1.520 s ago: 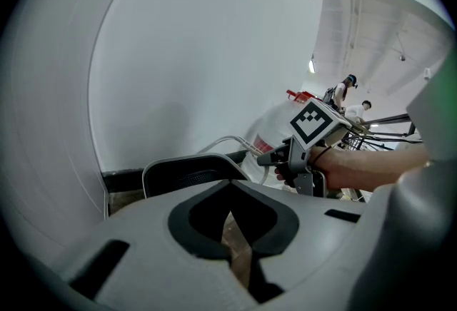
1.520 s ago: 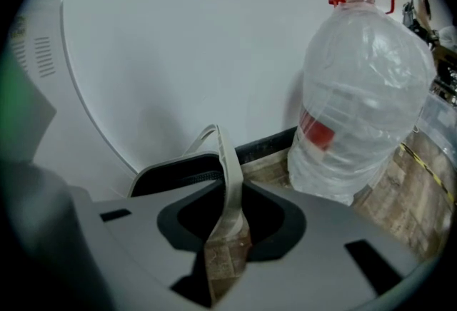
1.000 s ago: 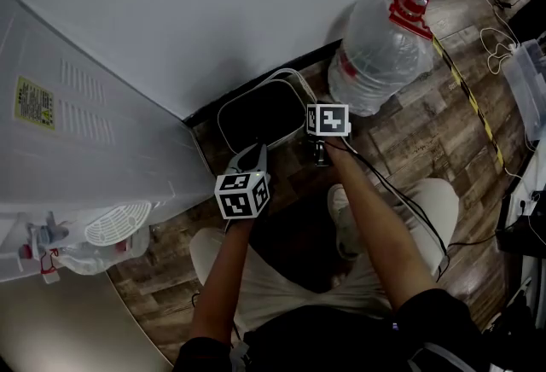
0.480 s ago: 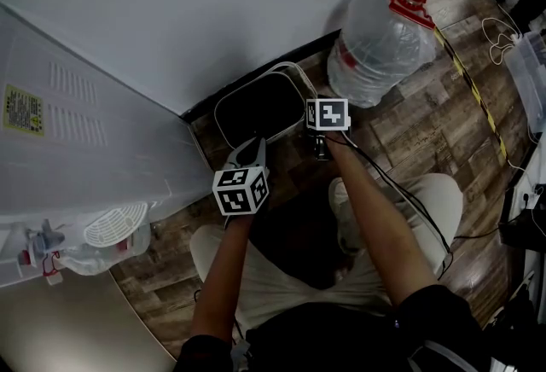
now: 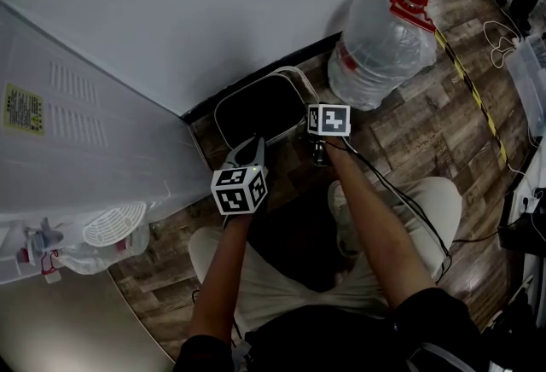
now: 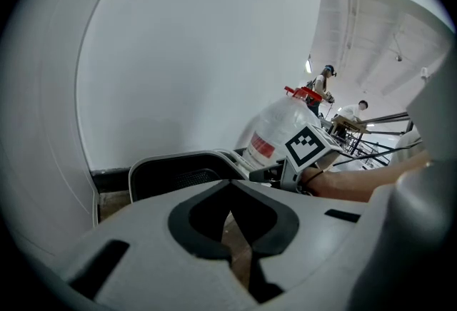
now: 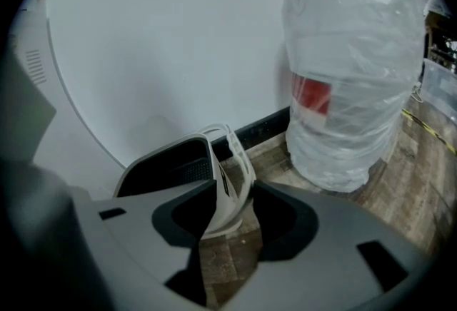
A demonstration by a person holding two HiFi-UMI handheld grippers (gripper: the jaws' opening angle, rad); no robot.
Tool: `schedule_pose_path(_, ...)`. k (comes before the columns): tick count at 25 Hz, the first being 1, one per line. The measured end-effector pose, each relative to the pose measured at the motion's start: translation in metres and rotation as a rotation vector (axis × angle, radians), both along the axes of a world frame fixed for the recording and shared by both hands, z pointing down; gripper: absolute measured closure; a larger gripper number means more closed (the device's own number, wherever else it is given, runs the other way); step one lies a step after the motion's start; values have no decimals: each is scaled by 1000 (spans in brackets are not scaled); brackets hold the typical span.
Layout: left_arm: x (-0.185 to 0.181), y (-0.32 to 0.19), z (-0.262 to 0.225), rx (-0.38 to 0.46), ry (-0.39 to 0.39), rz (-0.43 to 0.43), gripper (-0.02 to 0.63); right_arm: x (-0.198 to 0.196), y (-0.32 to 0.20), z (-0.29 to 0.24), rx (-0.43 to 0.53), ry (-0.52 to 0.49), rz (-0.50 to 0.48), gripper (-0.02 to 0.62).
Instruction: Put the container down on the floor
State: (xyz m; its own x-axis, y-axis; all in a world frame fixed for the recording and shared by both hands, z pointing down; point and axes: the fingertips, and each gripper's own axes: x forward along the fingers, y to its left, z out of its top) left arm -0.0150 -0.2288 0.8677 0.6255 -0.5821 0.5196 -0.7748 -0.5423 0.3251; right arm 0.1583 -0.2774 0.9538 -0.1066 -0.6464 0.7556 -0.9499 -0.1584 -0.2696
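Note:
The container (image 5: 260,110), a white bin with a dark inside and a thin white handle, stands on the wood floor against the wall. It also shows in the left gripper view (image 6: 178,170). My right gripper (image 5: 315,136) is at the bin's right corner. Its jaws have just been opening and now stand open, and the bin's white corner and handle (image 7: 225,174) sit loose in the gap of the right gripper (image 7: 234,192). My left gripper (image 5: 253,146) hovers at the bin's near edge. The left gripper (image 6: 229,185) is shut with nothing in it.
A big clear water bottle (image 5: 380,46) with a red cap and handle stands just right of the bin (image 7: 353,74). A white appliance (image 5: 77,131) fills the left side. The person's legs and a black cable (image 5: 401,200) lie below the grippers. Bare wood floor (image 5: 426,131) runs to the right.
Both grippers and the bin keep their places on the floor by the wall. Only the head view shifts slightly.

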Motion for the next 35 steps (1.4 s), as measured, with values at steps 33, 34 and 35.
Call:
schedule_pose_path(33,-16,-5,-26,39,32,-34,591,-13,1,-37,-2,55,-91,443)
schedule_pose_path(34,-18,-6,-29,47,28,-35,591,-15,1,-41,3,58,-96,443)
schedule_pose_path(35,-20,-7,-32,53,26,-37,591,-18,1,-45,8,60,-103,445)
